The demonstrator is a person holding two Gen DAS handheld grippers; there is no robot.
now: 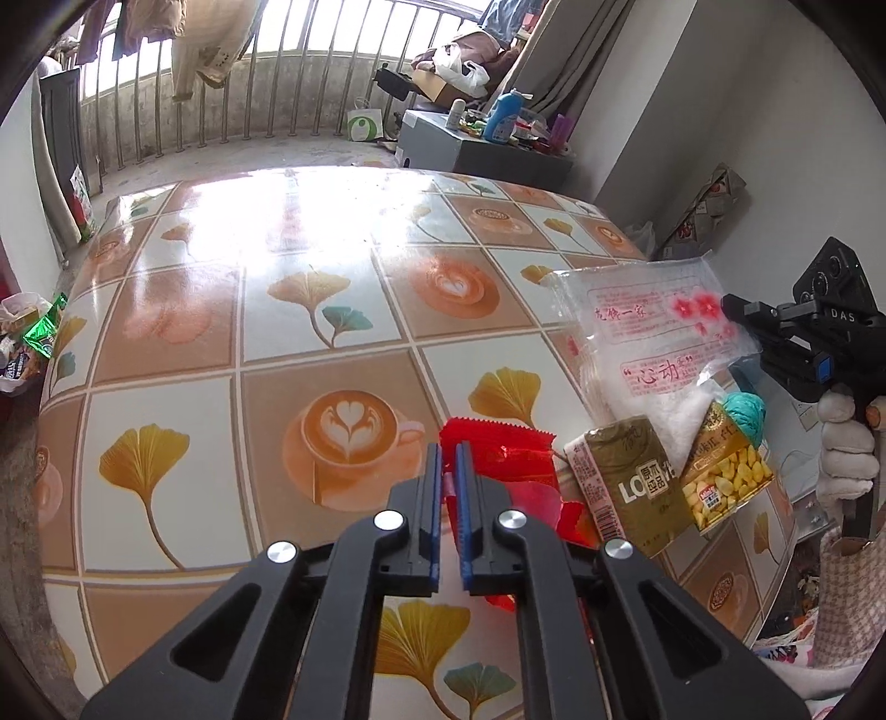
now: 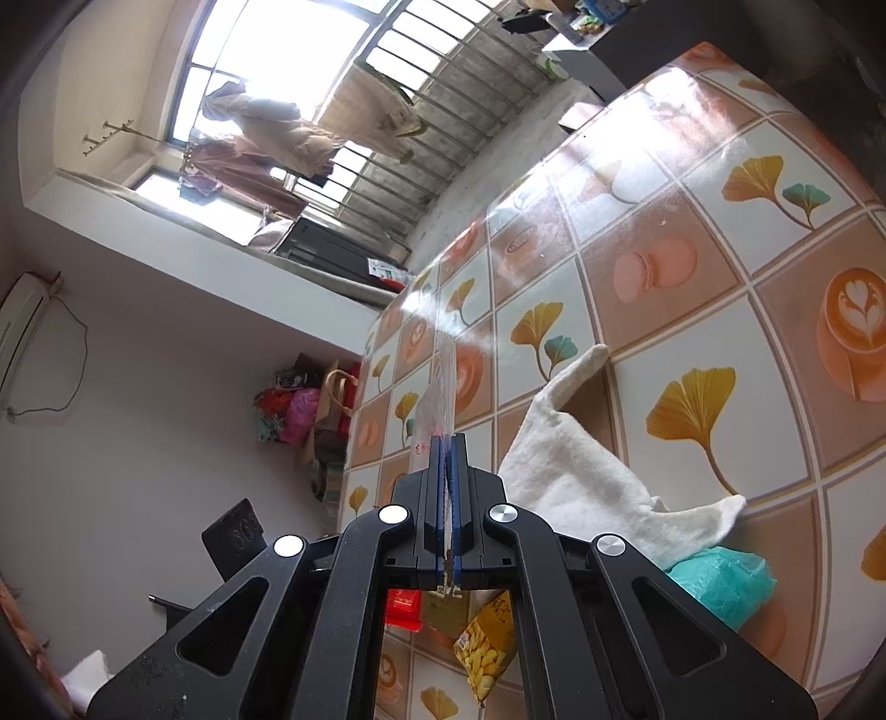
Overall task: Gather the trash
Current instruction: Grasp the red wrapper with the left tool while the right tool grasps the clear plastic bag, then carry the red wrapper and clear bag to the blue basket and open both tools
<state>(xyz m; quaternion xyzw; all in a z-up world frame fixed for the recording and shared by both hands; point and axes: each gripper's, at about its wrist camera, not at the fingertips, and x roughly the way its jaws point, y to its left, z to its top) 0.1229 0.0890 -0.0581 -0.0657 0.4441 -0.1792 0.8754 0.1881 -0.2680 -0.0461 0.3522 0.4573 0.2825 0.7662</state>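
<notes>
The left gripper (image 1: 448, 448) is clenched on the crinkled red plastic wrapper (image 1: 501, 451), which lies flat near the table's right edge; the blue pads meet over its left margin. A grip at the margin is presumably chosen because the thin film offers no other raised part to take.

Just right of the wrapper, the clear plastic bag with red printing (image 1: 648, 332) hangs above the right edge of the table covered in a ginkgo-leaf and coffee-cup oilcloth (image 1: 277, 310). It already contains an olive-green tissue packet (image 1: 637, 482), a yellow snack pouch printed with kernels (image 1: 725, 482), a white crumpled cloth or tissue (image 1: 684, 415) and a teal plastic wad (image 1: 747, 410).

The right gripper (image 2: 447, 443), held by a white-gloved hand (image 1: 850, 448), grasps the bag's upper rim, seen edge-on between its closed pads in the right wrist view. Holding the rim high lets the contents settle downward; whether the mouth stands open cannot be determined.

Judgement: the wrapper is the remaining loose trash item here, and transfer into the bag is the step in hand.

Beyond the far edge stand a barred balcony railing (image 1: 221, 99) and hanging laundry (image 1: 210, 50).
</notes>
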